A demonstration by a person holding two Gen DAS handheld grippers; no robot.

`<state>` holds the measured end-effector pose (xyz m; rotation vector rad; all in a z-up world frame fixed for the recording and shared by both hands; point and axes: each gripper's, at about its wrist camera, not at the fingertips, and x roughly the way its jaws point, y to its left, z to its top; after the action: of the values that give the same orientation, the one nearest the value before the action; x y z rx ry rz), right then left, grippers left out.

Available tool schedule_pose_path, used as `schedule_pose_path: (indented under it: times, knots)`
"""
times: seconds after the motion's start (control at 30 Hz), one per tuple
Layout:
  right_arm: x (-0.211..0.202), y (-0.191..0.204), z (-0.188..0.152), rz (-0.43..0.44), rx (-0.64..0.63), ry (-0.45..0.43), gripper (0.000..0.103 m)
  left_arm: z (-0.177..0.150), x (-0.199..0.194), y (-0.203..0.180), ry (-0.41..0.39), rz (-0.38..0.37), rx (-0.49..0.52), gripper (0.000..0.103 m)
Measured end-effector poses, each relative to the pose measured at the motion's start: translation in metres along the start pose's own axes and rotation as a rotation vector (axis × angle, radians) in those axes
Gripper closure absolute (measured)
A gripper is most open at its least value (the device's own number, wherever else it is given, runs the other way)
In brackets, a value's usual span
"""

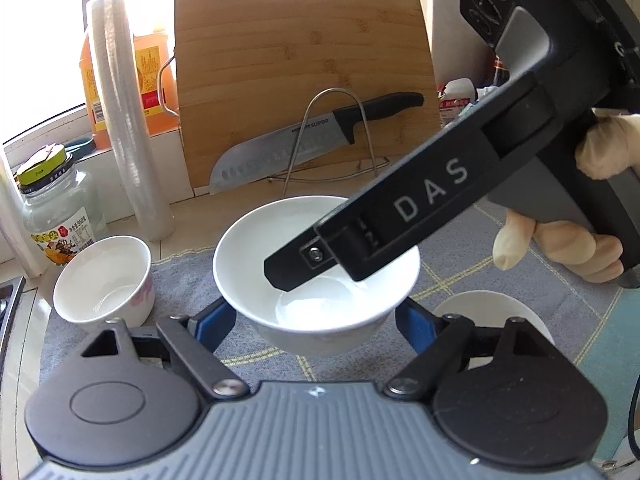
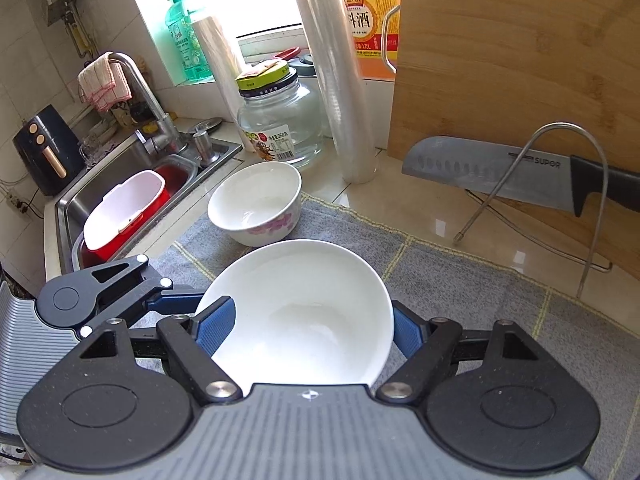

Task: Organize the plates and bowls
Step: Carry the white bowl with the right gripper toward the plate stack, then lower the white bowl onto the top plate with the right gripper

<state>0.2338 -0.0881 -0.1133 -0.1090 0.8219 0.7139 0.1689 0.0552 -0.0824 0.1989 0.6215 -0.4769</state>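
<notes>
A plain white bowl [image 1: 256,248] hangs a little above the grey mat [image 1: 192,280]. My left gripper [image 1: 318,320] is shut on its lower wall, one blue pad on each side. My right gripper [image 2: 312,332] comes in from the upper right and holds the same bowl [image 2: 304,304]. Its left pad [image 2: 216,328] lies over the rim inside the bowl, and its right pad [image 2: 406,336] sits outside the wall. A smaller white bowl with pink flowers [image 2: 256,204] stands on the mat's far left corner. Part of another white dish [image 1: 492,308] shows under the held bowl.
A bamboo cutting board [image 1: 304,80] leans on the back wall, with a black-handled knife [image 1: 288,148] across a wire rack [image 1: 340,140]. A glass jar [image 2: 280,120], two film rolls [image 2: 340,80] and an orange bottle [image 1: 148,72] stand behind. The sink [image 2: 120,200] holds a red basin.
</notes>
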Motion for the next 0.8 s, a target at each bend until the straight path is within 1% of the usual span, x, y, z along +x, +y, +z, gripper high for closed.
schedule_pose_path:
  times: [0.4,0.8]
  knots:
    - [-0.042,0.009,-0.029,-0.040,0.011,-0.046,0.017,-0.002,-0.025,-0.032,-0.021,-0.041,0.045,0.017]
    - [-0.072,0.011,-0.056,-0.086,0.040,-0.072,0.017,-0.006,-0.034,-0.058,-0.030,-0.092,0.081,0.017]
